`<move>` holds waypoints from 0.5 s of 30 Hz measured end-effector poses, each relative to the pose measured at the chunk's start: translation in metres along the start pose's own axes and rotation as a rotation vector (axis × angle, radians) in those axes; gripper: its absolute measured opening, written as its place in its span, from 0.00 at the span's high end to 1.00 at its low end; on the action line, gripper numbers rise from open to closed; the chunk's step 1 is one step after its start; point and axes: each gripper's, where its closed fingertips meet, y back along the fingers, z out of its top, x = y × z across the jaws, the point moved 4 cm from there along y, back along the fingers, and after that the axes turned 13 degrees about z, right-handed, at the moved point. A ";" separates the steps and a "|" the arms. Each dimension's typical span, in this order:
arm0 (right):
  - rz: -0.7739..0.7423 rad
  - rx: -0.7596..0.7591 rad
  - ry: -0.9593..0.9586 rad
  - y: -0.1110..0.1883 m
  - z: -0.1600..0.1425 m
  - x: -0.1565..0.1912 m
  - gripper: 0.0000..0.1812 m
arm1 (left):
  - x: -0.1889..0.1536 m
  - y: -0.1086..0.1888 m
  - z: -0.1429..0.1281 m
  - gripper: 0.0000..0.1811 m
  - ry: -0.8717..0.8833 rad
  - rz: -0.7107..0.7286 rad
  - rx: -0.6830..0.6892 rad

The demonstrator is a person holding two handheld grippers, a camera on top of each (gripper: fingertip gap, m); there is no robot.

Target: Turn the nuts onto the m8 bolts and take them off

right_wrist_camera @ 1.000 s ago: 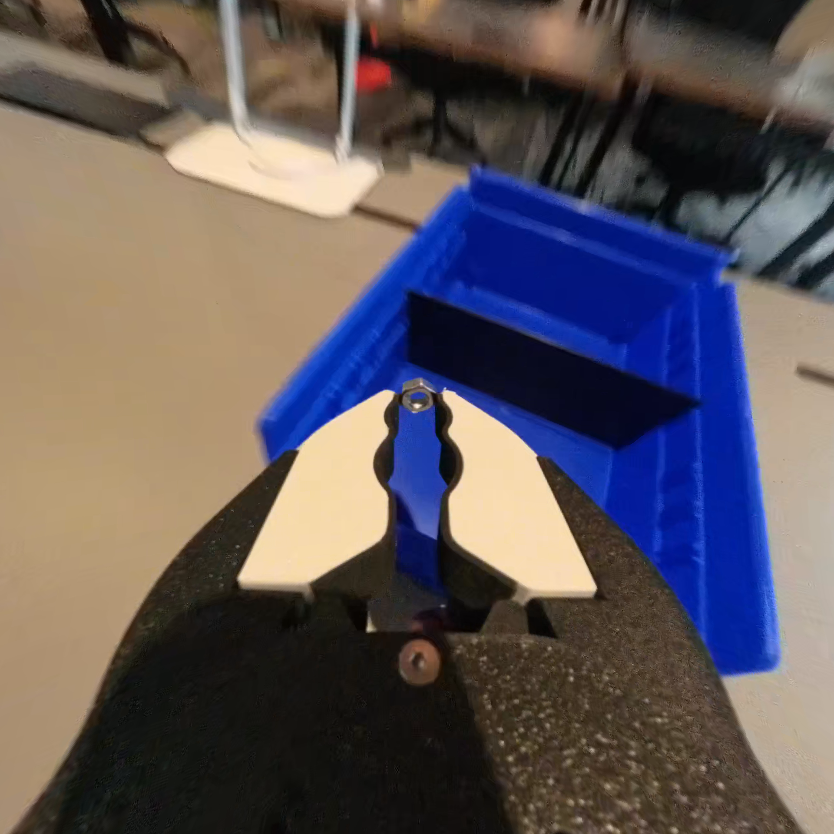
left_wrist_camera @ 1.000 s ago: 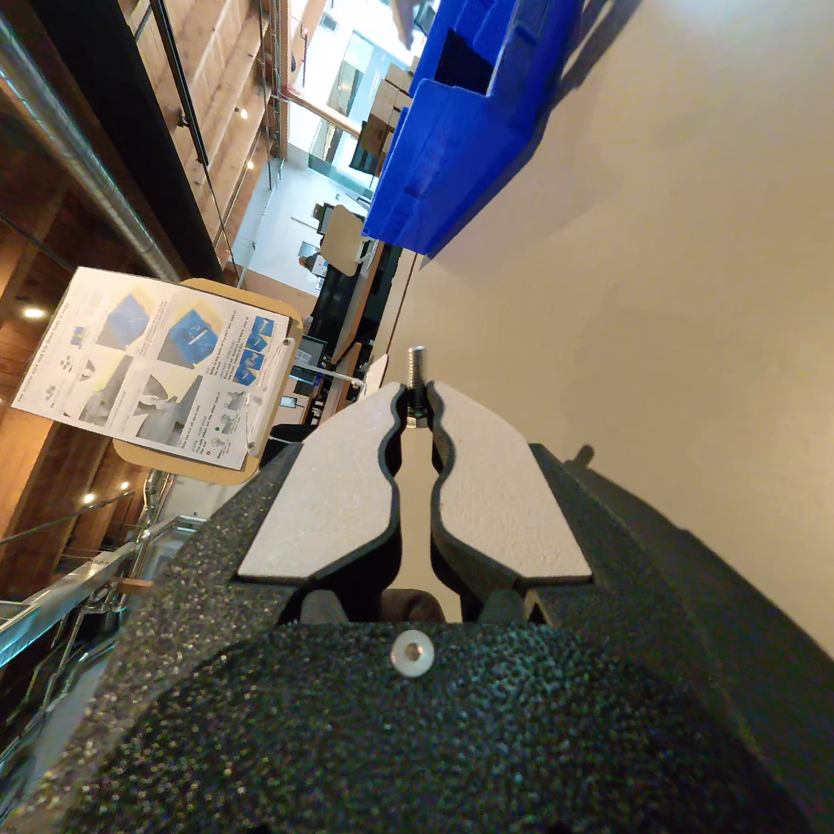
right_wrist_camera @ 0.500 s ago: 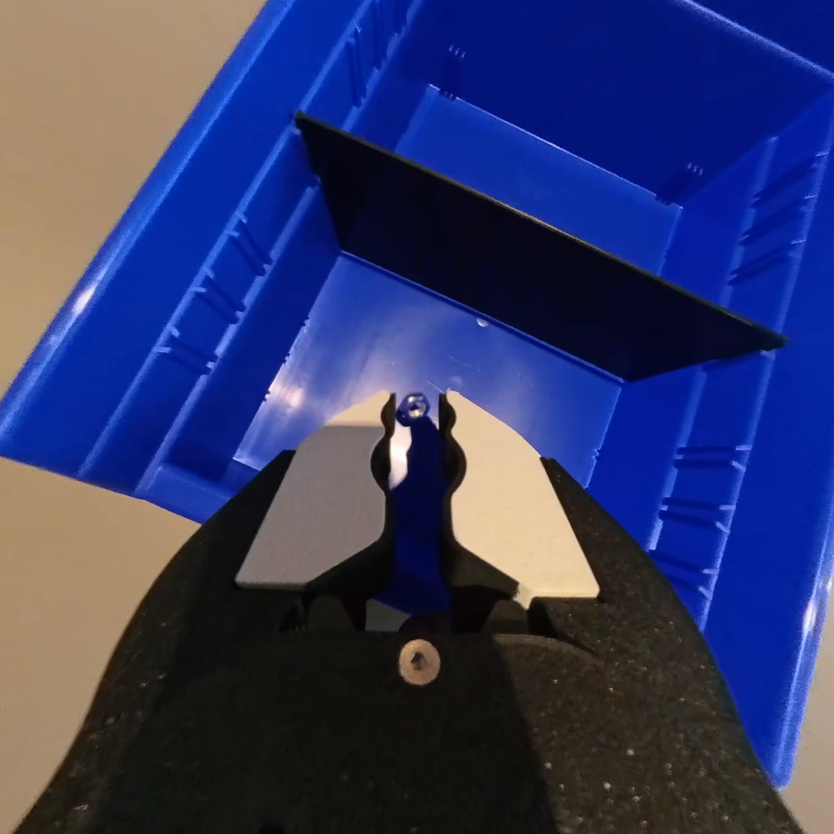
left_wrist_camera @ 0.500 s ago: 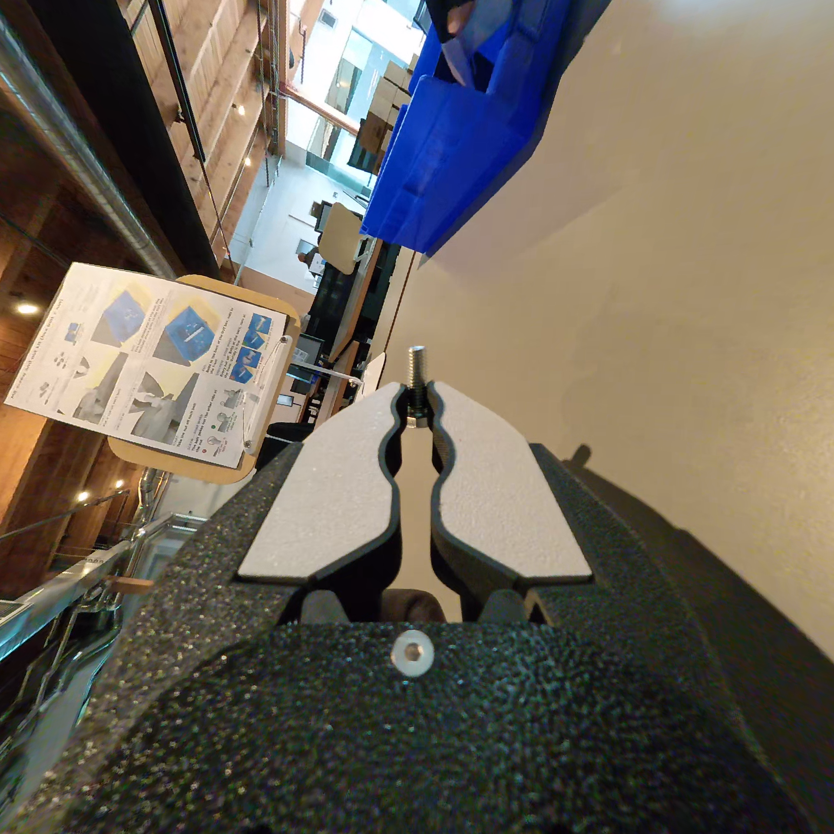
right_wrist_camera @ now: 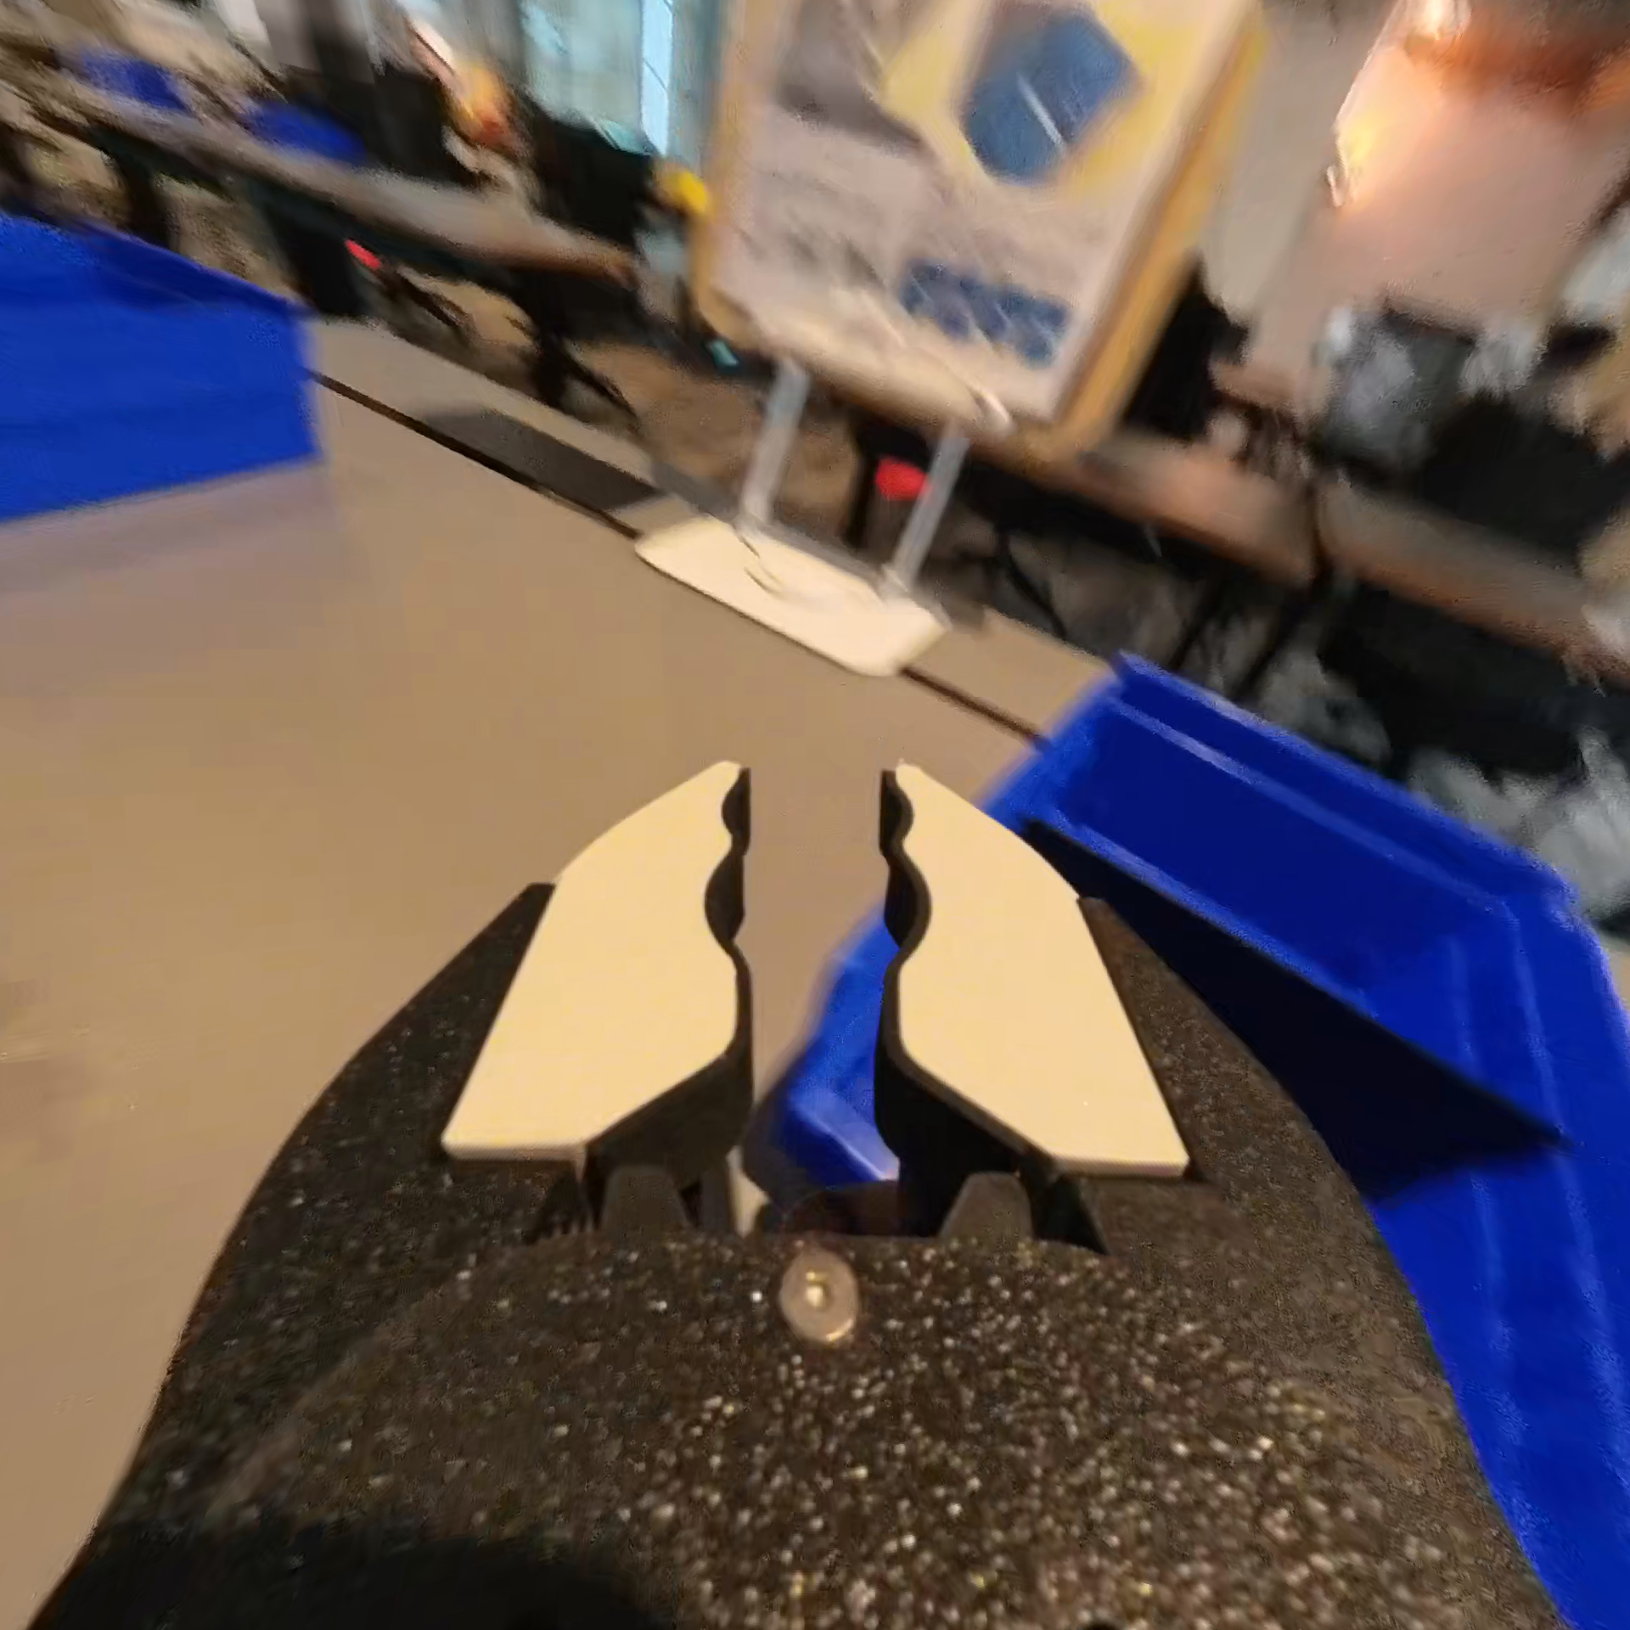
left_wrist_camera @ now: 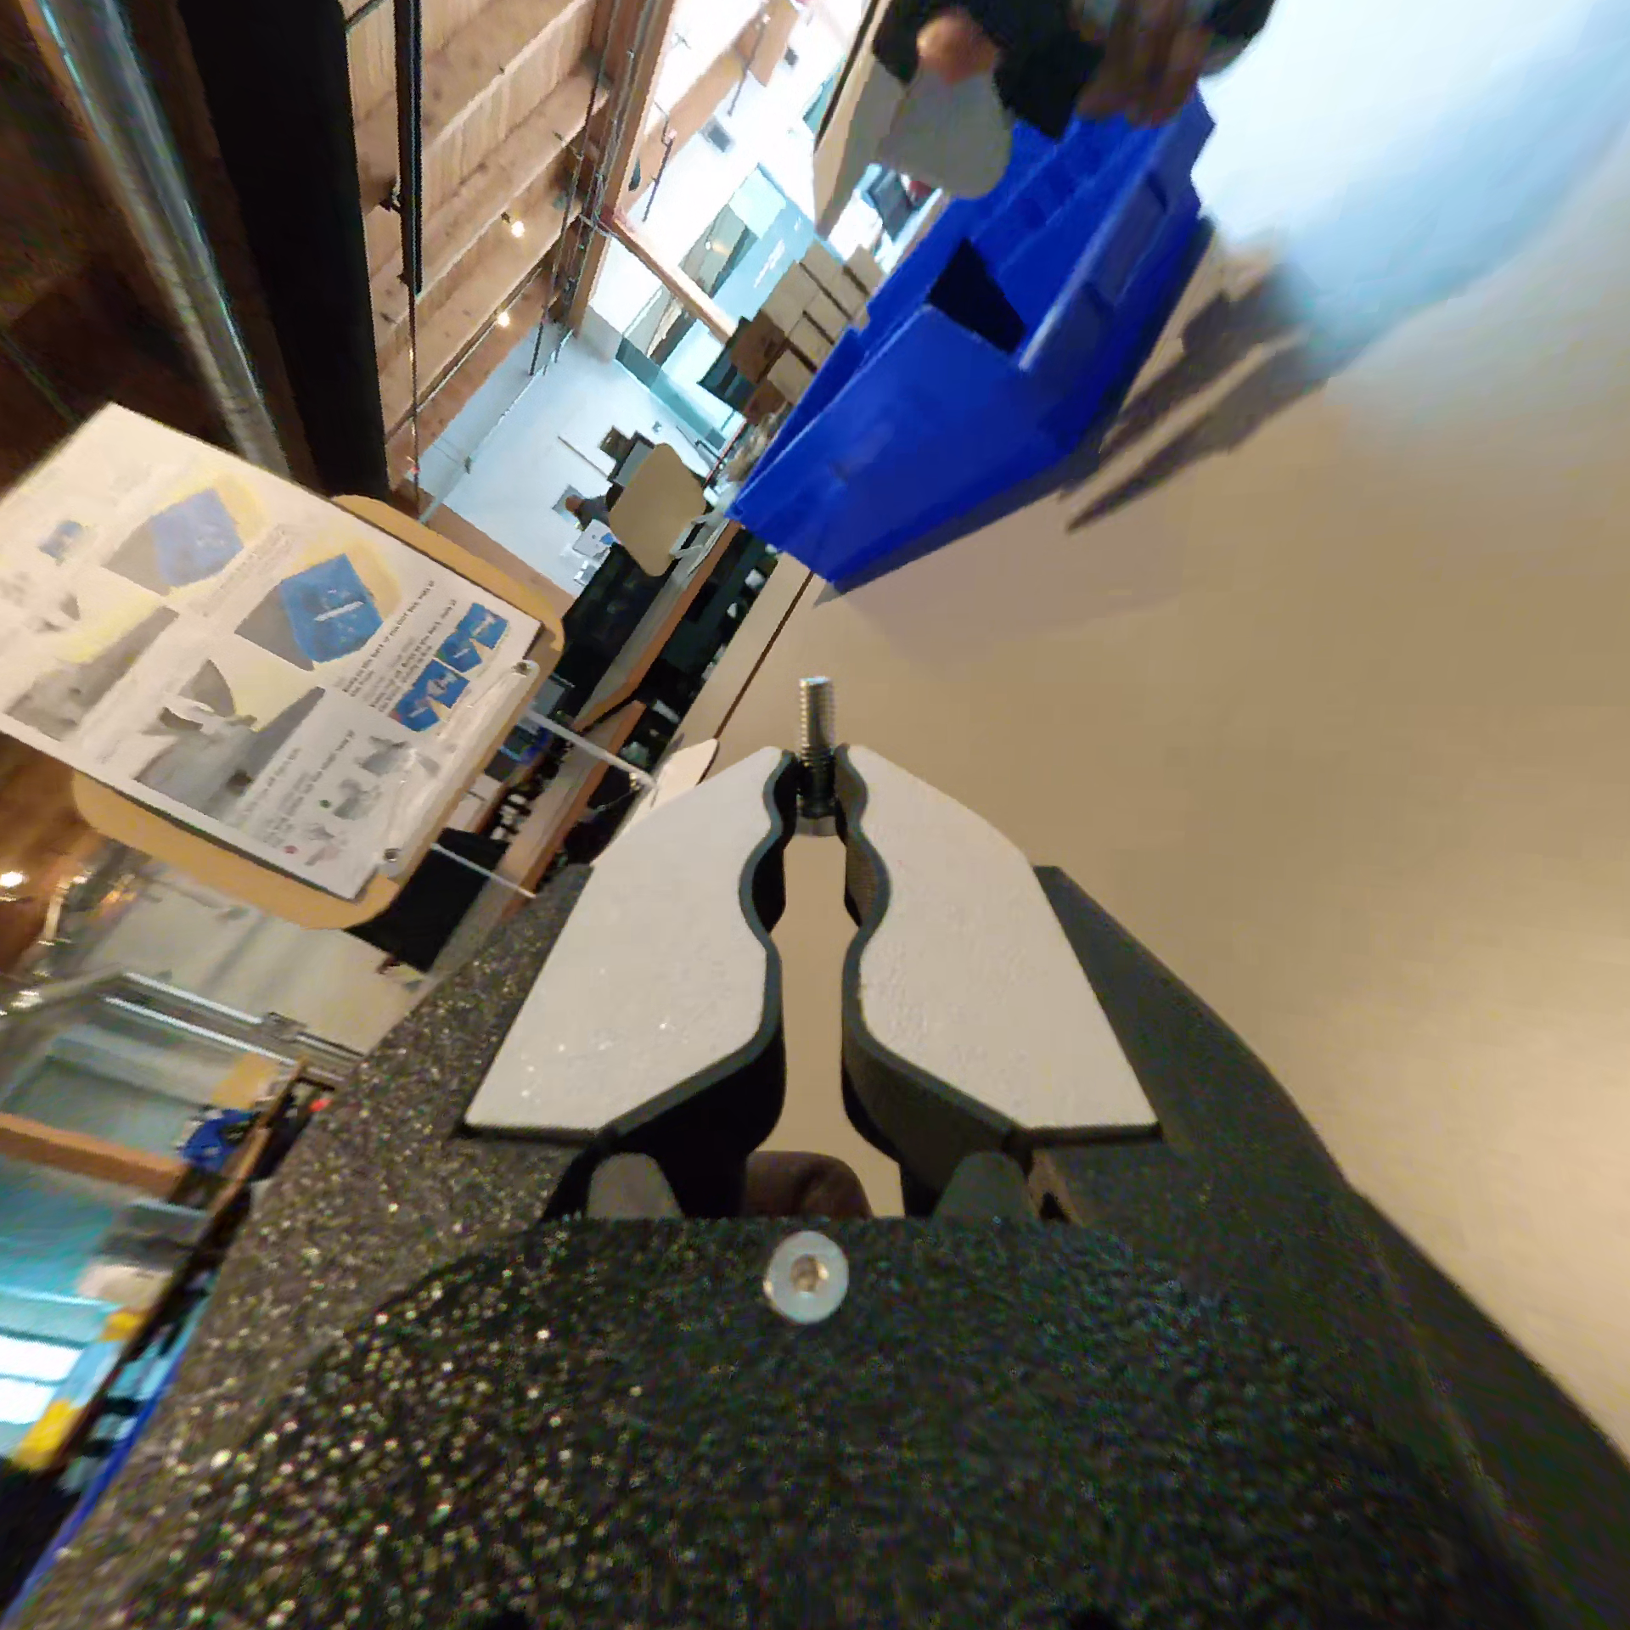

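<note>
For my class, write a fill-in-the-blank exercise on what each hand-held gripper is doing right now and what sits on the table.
1. The left hand-held gripper is shut on a threaded metal ____.
2. The right hand-held gripper is open and holds ____.
3. The bin beside the right hand-held gripper is coloured ____.
4. The bolt carries ____ nut on its visible threads.

Missing words: bolt; nothing; blue; no

Left tool (left_wrist_camera: pixel 813 769): rough, speckled black body with matt grey finger (left_wrist_camera: pixel 670 953) faces, gripping a bright threaded metal bolt (left_wrist_camera: pixel 815 716). Bin (left_wrist_camera: pixel 961 388): glossy smooth blue plastic. Table (left_wrist_camera: pixel 1279 794): smooth matt beige.
</note>
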 end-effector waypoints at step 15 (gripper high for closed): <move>0.670 -0.002 0.105 -0.067 0.005 0.224 0.87 | 0.001 -0.003 0.001 0.96 -0.075 0.095 0.024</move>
